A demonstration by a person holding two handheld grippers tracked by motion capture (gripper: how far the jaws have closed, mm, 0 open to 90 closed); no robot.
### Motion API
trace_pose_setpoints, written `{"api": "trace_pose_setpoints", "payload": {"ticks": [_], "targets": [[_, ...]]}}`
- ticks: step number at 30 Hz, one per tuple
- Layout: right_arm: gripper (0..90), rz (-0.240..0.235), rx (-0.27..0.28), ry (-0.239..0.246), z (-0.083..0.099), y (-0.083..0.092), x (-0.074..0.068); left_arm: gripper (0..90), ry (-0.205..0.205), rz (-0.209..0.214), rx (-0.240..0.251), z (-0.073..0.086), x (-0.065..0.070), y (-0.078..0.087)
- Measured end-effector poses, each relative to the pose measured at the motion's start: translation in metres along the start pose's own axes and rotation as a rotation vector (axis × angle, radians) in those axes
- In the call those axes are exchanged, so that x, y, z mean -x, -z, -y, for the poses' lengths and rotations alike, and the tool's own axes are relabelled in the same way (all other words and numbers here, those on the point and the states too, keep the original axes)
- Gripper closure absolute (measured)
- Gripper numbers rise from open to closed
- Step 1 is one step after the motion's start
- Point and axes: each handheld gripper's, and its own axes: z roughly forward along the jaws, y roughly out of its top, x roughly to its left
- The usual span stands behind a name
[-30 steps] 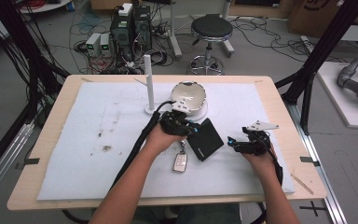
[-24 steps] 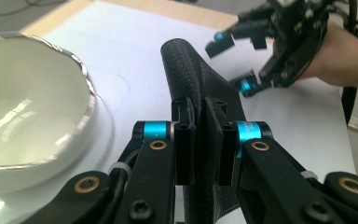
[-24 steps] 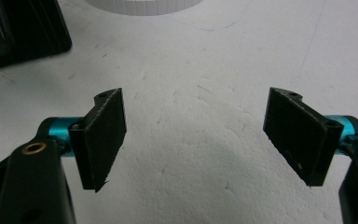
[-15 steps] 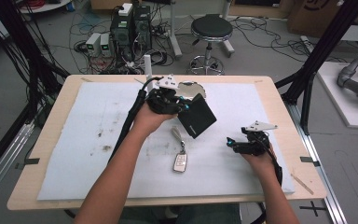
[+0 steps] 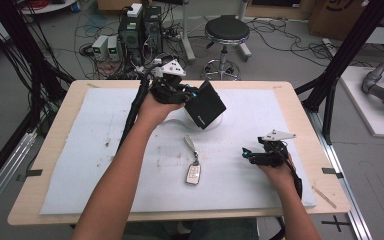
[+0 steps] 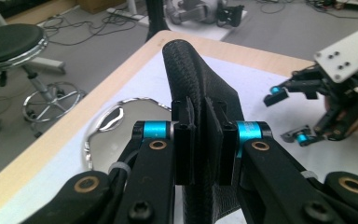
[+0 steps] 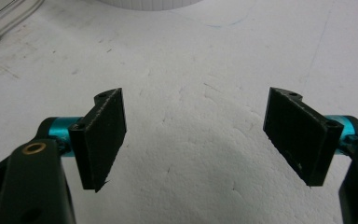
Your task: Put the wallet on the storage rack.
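— The wallet [image 6: 200, 84] looks like black textured leather or an imitation of it, finely pebbled and matt. The bowl [image 6: 121, 135] under it?

— Polished metal, mirror-bright. The table [image 5: 300, 107] rim is pale wood with a smooth finish; the white sheet [image 7: 200, 154] on it looks like foam, grainy, scuffed and stained.

— And the key fob [image 5: 193, 174]?

— Silvery and glossy, on a pale strap. The left gripper [image 6: 199, 140] has matt black arms, anodised blue metal collars and brass-coloured rivets.

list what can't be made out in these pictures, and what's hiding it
- Shiny round dish: left gripper view, right part hidden behind the black wallet; high view, mostly under the wallet.
- Key fob: high view, buttons too small to read.
- White round object: right gripper view, cut off by the top edge.
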Motion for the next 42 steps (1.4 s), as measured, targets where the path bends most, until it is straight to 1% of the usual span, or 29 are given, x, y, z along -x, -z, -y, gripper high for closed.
{"api": "trace_pose_setpoints", "payload": {"ticks": [6,10,12,17,19,21,24,25,29,33,35,37,39,42], "targets": [[21.5,-0.002,0.001,0.003,0.0,0.0,-0.001,81.9,0.017,-0.044,-0.007,-0.003,-0.014,-0.002],[21.4,-0.002,-0.002,-0.001,0.0,0.0,-0.001,81.8,0.023,-0.062,-0.01,-0.005,-0.021,-0.005],[21.4,-0.002,-0.005,0.0,0.0,0.0,0.0,81.8,0.027,-0.068,-0.013,-0.005,-0.025,-0.008],[21.4,-0.001,0.001,0.004,0.0,0.0,-0.001,81.8,0.053,-0.09,-0.018,-0.002,-0.035,-0.02],[21.5,-0.001,-0.001,0.002,0.0,0.0,-0.001,81.8,0.066,-0.094,-0.019,0.001,-0.037,-0.026],[21.5,-0.003,-0.004,-0.002,0.0,0.0,0.0,81.8,0.07,-0.101,-0.031,0.003,-0.039,-0.031],[21.4,-0.005,-0.005,-0.003,0.001,-0.001,0.0,81.8,0.06,-0.129,-0.062,0.006,-0.041,-0.041],[21.4,-0.005,-0.005,-0.003,0.001,-0.001,0.0,81.8,0.064,-0.14,-0.067,0.007,-0.041,-0.044],[21.4,-0.006,-0.007,-0.001,0.001,-0.001,0.0,81.8,0.051,-0.181,-0.091,0.01,-0.042,-0.054],[21.4,-0.006,-0.008,-0.001,0.001,-0.001,0.001,81.8,0.037,-0.209,-0.107,0.011,-0.043,-0.059],[21.4,-0.008,-0.007,-0.002,0.001,-0.001,0.001,81.7,0.02,-0.225,-0.119,0.012,-0.042,-0.061],[21.4,-0.01,-0.006,0.0,0.001,-0.001,0.001,81.7,0.008,-0.224,-0.133,0.012,-0.041,-0.064],[21.4,-0.01,-0.008,0.0,0.001,-0.001,0.001,81.6,0.001,-0.227,-0.136,0.013,-0.039,-0.066],[21.5,-0.008,-0.005,-0.001,0.001,-0.001,0.0,81.6,0.009,-0.218,-0.147,0.017,-0.037,-0.071]]}}
